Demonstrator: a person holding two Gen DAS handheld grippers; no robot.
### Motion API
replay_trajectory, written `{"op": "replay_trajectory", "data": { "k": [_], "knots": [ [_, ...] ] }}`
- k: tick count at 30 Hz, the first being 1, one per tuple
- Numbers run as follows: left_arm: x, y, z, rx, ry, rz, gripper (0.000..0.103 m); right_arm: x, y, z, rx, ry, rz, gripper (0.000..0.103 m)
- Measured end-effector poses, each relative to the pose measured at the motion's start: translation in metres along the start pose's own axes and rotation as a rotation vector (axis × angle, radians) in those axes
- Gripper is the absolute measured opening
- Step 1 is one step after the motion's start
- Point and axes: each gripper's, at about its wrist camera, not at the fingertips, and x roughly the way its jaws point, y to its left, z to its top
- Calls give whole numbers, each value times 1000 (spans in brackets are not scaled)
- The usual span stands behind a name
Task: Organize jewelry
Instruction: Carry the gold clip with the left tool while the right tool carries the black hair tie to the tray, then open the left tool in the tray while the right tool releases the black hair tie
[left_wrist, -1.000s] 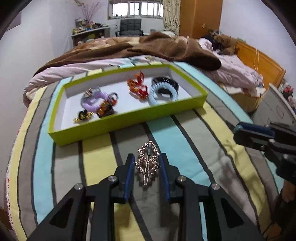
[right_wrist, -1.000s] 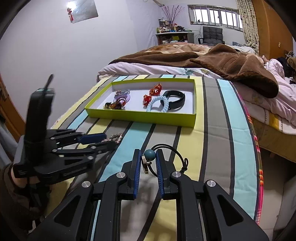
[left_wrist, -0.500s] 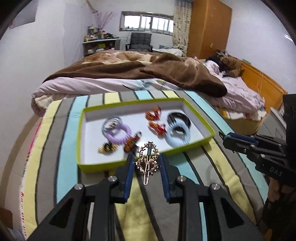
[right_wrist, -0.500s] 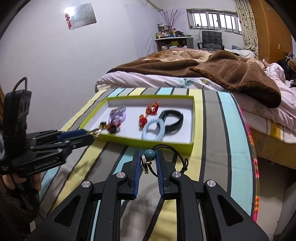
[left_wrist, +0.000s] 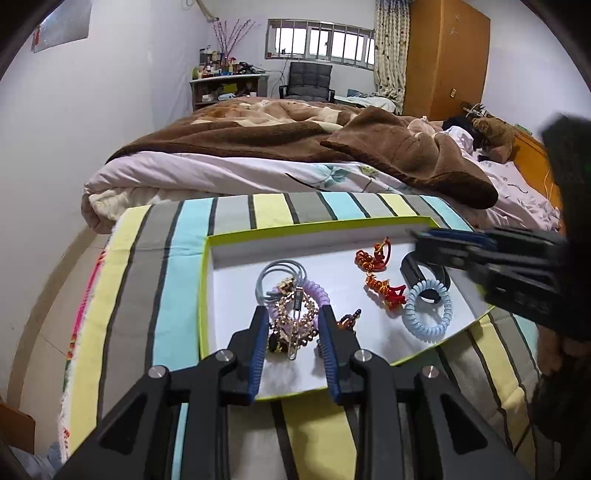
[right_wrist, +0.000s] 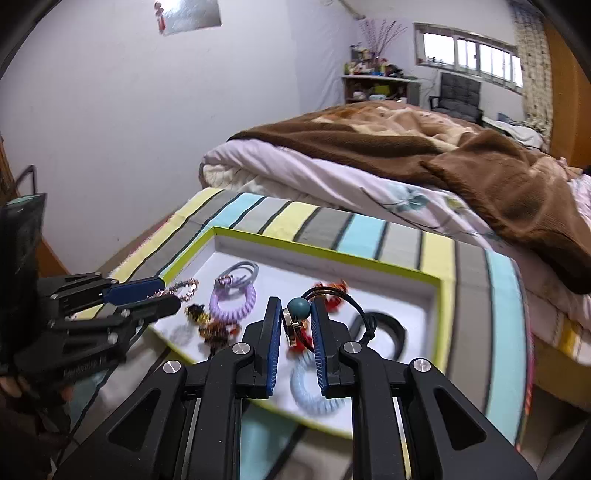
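The left hand-held gripper is pinching a gold hair clip above the tray; the right hand-held gripper is clamping a beaded cord; releasing both comes next.

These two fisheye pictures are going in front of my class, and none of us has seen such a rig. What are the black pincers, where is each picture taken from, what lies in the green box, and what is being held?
No robot here: a person holds a two-finger gripper in each hand, with a camera on each looking forward along its fingers. One picture comes from the left gripper, the other from the right gripper; each also shows the other from the side.

On the striped bedspread lies a shallow green-edged tray. In it are a lilac coil hair tie, a grey hair elastic, a pale blue coil hair tie, a black bangle and red ornaments.

The left gripper is shut on a gold hair clip above the tray. The right is shut on a black cord with a teal bead.
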Motion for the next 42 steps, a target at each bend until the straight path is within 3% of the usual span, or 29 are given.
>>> {"op": "replay_trajectory", "data": {
  "k": [11, 18, 31, 32, 34, 35, 37, 42],
  "knots": [
    [31, 14, -4, -44, 53, -21, 29, 78, 8, 19, -13, 138, 39, 17],
    [32, 15, -3, -68, 47, -51, 29, 91, 5, 14, -5, 191, 42, 17],
    [24, 6, -4, -64, 38, -64, 31, 67, 2, 12, 52, 96, 70, 22],
    [23, 6, -5, -63, 42, -62, 31, 64, 2, 12, 54, 88, 72, 23],
    [21, 4, -5, -62, 40, -54, 34, 57, 3, 12, 52, 78, 81, 39],
    [19, 2, -6, -59, 31, -53, 38, 54, 4, 12, 51, 72, 81, 42],
    [11, -2, -6, -53, -3, -51, 44, 44, 6, 11, 56, 53, 73, 42],
    [-5, -10, -9, -59, -27, -35, 44, 10, 9, 5, 79, -12, 58, 42]
  ]
}}
